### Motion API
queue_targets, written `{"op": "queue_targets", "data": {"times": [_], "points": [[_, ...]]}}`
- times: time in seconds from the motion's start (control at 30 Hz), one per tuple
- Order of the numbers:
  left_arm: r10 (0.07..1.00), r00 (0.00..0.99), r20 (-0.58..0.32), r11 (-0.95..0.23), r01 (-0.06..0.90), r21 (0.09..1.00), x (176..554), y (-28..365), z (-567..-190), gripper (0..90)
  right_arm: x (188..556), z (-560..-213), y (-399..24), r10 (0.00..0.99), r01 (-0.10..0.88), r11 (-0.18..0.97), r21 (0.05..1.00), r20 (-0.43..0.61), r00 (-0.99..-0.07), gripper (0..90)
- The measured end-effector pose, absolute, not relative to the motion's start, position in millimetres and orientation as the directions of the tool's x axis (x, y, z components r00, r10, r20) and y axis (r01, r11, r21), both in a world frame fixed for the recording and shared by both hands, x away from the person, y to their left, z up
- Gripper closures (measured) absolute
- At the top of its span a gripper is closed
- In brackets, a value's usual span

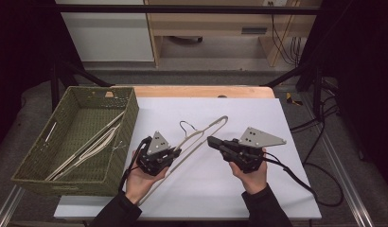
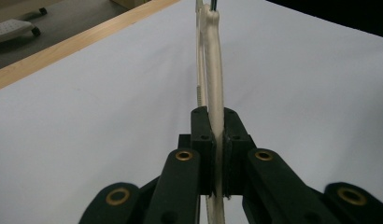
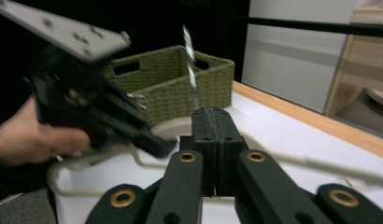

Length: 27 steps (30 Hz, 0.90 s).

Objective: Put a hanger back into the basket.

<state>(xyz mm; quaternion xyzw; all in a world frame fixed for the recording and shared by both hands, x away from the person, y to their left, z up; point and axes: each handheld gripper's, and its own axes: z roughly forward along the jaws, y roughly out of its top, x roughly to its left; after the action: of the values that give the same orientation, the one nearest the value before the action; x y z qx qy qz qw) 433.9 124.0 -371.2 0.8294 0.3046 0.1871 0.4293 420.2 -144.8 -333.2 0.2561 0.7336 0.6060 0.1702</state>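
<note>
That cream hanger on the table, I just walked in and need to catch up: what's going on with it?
A person is working at a white-topped table with a tool in each hand. The left tool is shut on the cream plastic clothes hanger, gripping one of its arms. The right tool is shut with nothing between its jaws, close beside the hanger. To the left stands a green woven basket with other pale hangers already inside.
</note>
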Motion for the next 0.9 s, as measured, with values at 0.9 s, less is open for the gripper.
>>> {"op": "queue_targets", "data": {"times": [0.9], "points": [[0.620,0.783,0.055,-0.474,0.318,0.821,419,122,-380,86.0,439,-322,-122,0.636,0.177,0.155,0.972,0.039,-0.771,90.0]]}}
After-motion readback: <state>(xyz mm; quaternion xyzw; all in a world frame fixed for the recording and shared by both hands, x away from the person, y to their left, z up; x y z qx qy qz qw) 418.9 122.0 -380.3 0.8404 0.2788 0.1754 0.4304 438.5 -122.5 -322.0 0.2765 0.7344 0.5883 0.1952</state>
